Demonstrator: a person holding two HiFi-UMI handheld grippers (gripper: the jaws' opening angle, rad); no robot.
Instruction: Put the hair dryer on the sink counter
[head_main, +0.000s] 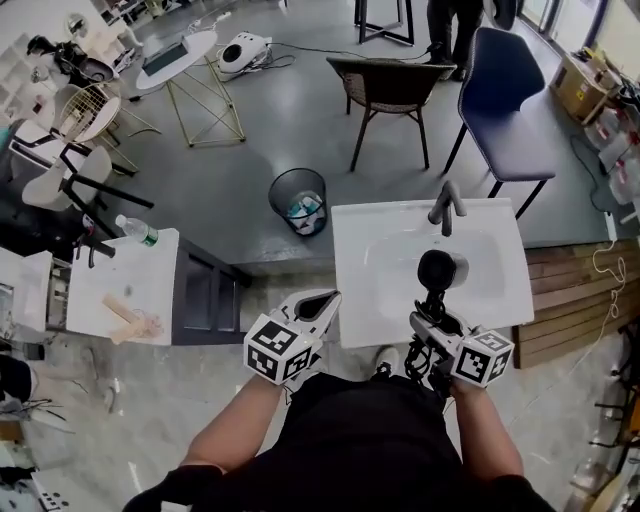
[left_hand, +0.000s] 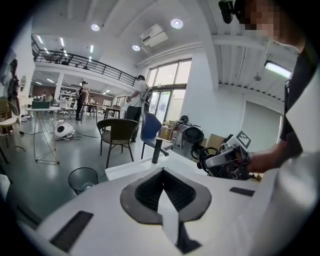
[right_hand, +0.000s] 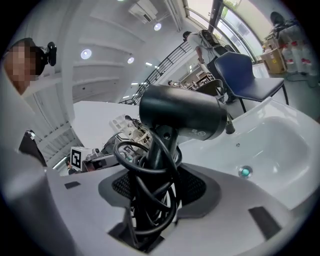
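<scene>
- One step is live: the carry-in. The right gripper (head_main: 430, 320) is clenched on the handle of the hair dryer (head_main: 441, 269), with the coiled cord (head_main: 421, 353) bunched into the same grip. The black barrel stands up over the near side of the sink counter (head_main: 352, 290), at the front of the basin (head_main: 485, 265).
- It does not look set down yet. In the right gripper view the dryer (right_hand: 182, 117) rides above the white top, with the drain (right_hand: 244, 172) lower down to its right.
- The left gripper (head_main: 318, 305) has its jaws pressed together with nothing between them, and it sits at the counter's near-left corner.
- The next move, as it reads from here, is to bring the dryer down onto flat counter rather than into the bowl. The barrel probably wants to go on its side so it cannot topple, and then the jaws can release and pull clear of the cord loops.
- The bare strip along the counter's left edge looks like the widest flat landing. The left gripper is right beside it and may need to give way.
- Edges to watch: the near edge lies just under both grippers, so a landing too close could tip the dryer off toward the person. On the other side, the basin's slope would let it slide in.
- The faucet (head_main: 447, 207) stands at the middle of the far edge, well apart from the dryer.
- The waste bin (head_main: 298, 200) and the blue chair (head_main: 510, 110) sit beyond the far edge and block nothing.
</scene>
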